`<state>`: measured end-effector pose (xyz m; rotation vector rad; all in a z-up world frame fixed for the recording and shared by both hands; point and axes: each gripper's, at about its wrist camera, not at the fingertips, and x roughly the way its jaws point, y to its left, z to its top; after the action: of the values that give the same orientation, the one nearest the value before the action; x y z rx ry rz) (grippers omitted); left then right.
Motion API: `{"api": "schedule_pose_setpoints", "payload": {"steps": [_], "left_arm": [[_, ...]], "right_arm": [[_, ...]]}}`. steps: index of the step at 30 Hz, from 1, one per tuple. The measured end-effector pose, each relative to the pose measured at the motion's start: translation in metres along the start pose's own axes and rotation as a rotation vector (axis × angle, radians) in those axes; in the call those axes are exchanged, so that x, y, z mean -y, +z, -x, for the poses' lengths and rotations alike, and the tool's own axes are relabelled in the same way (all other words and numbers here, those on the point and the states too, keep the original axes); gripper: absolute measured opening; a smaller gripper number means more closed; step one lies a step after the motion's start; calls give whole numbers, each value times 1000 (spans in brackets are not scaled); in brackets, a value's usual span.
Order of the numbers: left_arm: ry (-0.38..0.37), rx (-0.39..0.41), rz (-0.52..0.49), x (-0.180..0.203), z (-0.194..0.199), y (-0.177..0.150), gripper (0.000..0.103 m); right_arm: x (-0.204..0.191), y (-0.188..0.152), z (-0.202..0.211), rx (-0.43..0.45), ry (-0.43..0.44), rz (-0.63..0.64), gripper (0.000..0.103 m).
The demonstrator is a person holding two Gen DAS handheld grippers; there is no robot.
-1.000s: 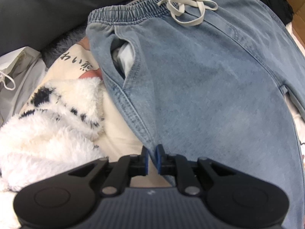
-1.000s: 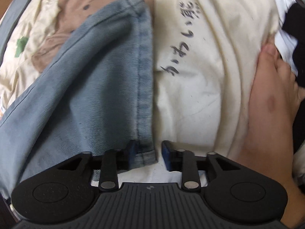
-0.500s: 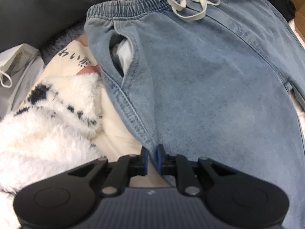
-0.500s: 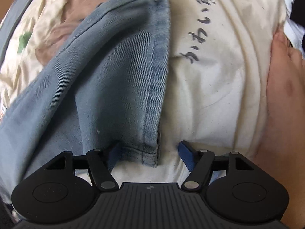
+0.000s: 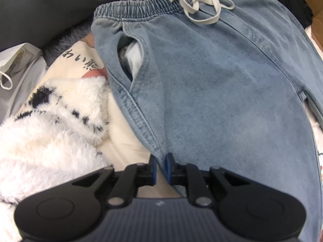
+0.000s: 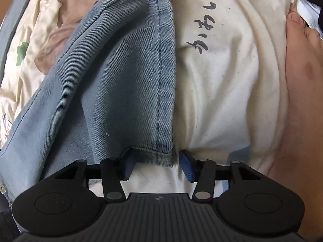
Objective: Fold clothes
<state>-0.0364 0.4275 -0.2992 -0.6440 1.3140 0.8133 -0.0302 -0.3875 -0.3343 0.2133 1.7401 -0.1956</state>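
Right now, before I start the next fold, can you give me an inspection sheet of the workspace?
Surface: cream printed bedding with dark lettering, wrinkled.
Job's things: denim drawstring pants spread flat, waistband far; leg hem at the right tool.
Clutter: white fluffy black-spotted garment; white bag; black fabric.
Grippers: left tool shut on the pants' side seam; right tool open around the hem.
Cables: nothing seen.
Surroundings: dark sofa cushion; a bare foot on the bedding.

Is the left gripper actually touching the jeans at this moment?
Touching. The left wrist view shows the left gripper with its fingers closed on the side seam of the jeans, denim pinched between the blue pads.
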Motion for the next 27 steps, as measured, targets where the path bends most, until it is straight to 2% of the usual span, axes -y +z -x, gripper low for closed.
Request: {"api": "schedule_pose_setpoints", "payload": {"steps": [2,8,15,18,20,27], "left_arm": [[0,0,2,2,1,1,10],[9,3,-5,6,0,-1,10],[0,4,-13,4,0,0,11],[4,4,-10,4,-1,-1,11],[10,6,-13,6,-2,-1,11],[6,5,-29,6,0,0,11]], "right_arm": [[-1,1,4,-12,-3,-10,39],[-18,1,20,-20,14,30,38],[-19,-3,17,-92,9,-11,39],[-11,-4,11,-89,31,-78,42],[-6,-6,7,-86,47,-121,49],[14,-15,11,19,140,-235,48]]}}
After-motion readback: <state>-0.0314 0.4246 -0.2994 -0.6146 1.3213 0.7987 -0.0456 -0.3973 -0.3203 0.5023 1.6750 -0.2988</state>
